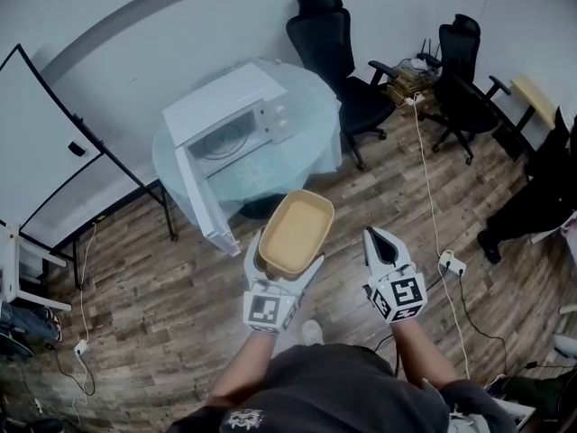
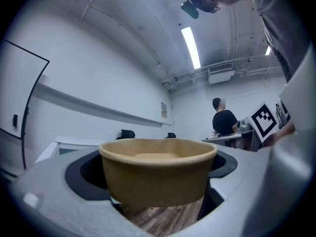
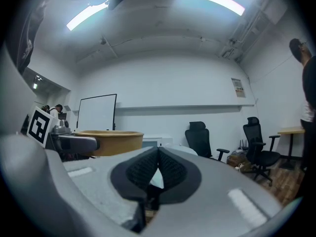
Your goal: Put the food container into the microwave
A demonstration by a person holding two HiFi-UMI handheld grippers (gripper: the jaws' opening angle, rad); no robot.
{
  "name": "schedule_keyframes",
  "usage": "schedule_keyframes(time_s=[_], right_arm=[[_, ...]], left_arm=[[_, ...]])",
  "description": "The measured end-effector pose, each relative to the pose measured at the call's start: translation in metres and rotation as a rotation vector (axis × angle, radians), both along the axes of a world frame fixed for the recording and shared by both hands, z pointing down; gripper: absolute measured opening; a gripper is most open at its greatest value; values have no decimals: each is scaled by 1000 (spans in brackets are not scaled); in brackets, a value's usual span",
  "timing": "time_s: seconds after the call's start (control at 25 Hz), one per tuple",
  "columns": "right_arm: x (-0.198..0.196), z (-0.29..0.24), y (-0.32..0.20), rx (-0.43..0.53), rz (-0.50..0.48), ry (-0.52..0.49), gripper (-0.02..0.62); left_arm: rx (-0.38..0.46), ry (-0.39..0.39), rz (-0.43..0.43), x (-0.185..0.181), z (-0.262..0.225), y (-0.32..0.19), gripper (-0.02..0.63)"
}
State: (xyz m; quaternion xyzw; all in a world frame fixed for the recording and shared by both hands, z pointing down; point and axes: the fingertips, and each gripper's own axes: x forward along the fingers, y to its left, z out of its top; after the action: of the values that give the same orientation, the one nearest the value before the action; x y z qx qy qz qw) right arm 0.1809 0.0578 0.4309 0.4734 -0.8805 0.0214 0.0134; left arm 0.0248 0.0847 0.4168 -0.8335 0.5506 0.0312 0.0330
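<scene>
left gripper [image 1: 287, 264] is clasping the tan paper food container [image 1: 296, 231] by its side walls, likely light and crushable; right gripper [image 1: 379, 240] is hanging clenched and empty, microwave [image 1: 230, 120] waiting open.

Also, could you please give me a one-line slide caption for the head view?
Left gripper holds the container facing the open microwave; right gripper shut, empty.

Food container [image 1: 296, 232] between left gripper [image 1: 287, 253] fingers [image 1: 253, 262] — microwave [image 1: 230, 106] on table [image 1: 317, 115] beyond.
</scene>
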Motion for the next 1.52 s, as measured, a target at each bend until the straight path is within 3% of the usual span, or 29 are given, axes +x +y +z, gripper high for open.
schedule_keyframes(time_s=[0.6,1.04,1.52], right_arm=[[-62,-6,-67,14,-143,42,2],[-78,-5,-157,17,-323,21,2],[-84,10,-242,-14,-492,4,2]], left_arm=[[-19,8,-107,-48,11,-51,572],[5,12,-325,-61,-10,-115,572],[-21,-12,-498,-55,1,-176,572]])
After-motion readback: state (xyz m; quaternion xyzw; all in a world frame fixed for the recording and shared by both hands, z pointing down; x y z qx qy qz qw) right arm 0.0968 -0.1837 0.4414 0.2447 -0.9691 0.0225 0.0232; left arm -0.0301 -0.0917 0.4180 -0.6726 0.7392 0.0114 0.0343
